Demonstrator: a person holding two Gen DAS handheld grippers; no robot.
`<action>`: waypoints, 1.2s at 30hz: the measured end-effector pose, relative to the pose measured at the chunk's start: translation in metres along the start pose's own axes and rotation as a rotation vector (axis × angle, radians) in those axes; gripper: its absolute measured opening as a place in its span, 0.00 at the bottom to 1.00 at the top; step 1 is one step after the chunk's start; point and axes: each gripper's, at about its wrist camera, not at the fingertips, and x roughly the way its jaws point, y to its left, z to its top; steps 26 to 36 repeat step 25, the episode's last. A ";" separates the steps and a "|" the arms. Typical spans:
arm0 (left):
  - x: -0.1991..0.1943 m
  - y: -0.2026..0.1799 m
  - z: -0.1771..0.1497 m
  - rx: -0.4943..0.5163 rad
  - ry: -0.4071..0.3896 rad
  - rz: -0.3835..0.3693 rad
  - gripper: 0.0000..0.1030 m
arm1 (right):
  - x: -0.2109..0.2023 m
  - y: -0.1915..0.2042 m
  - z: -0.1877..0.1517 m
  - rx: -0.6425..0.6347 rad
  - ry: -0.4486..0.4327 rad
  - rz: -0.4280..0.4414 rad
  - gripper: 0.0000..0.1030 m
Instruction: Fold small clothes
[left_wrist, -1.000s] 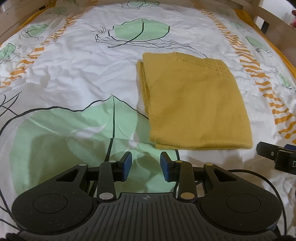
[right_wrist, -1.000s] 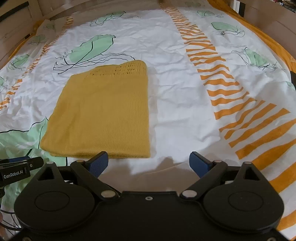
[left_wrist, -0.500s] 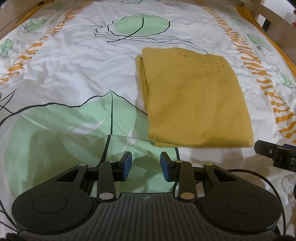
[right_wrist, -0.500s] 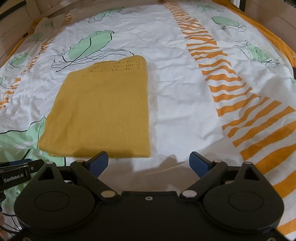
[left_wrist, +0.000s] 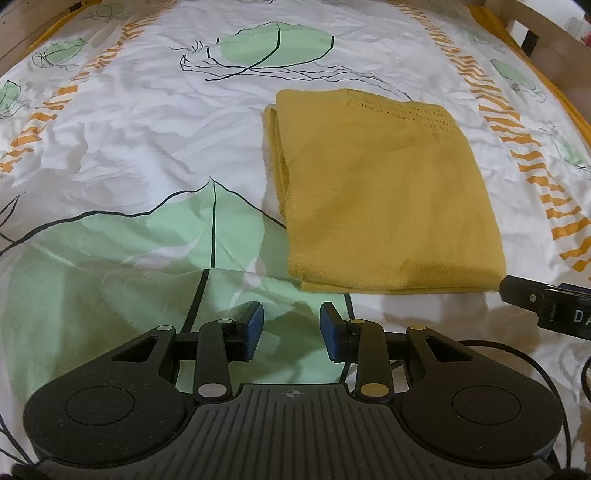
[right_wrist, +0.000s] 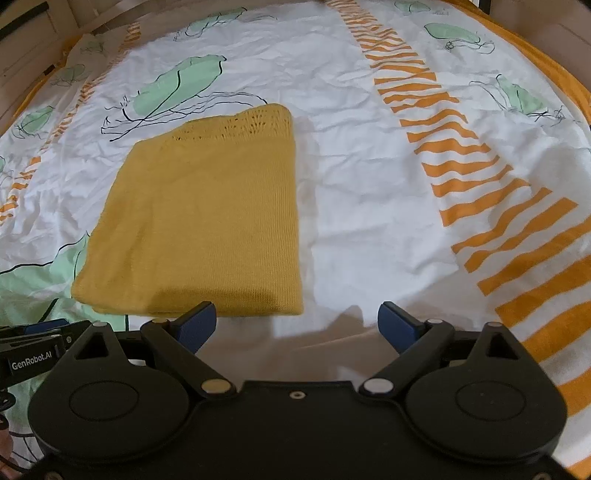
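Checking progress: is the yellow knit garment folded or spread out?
Folded: the yellow knit garment lies as a neat rectangle, stacked layers showing along its left edge.

Both wrist cameras look steeply down from close above the bedsheet (left_wrist: 122, 122). Both share the folded yellow garment (left_wrist: 384, 192) (right_wrist: 199, 218), seen from its near-left and near-right.

Right gripper (left_wrist: 554, 306) (edge-cropped)

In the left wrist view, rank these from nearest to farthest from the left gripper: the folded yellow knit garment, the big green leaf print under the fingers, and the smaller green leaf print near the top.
1. Big green leaf print, directly below the left gripper.
2. Folded yellow knit garment, ahead and to the right.
3. Smaller green leaf print, far ahead, beyond the garment.
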 end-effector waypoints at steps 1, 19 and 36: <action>0.000 -0.001 0.000 0.002 0.001 0.000 0.32 | 0.001 0.000 0.000 0.001 0.001 0.000 0.92; 0.005 -0.004 0.003 0.009 0.013 -0.006 0.32 | 0.012 -0.001 0.004 0.000 0.035 0.009 0.92; 0.008 -0.002 0.005 0.010 0.014 -0.019 0.32 | 0.016 -0.001 0.006 0.007 0.045 0.009 0.92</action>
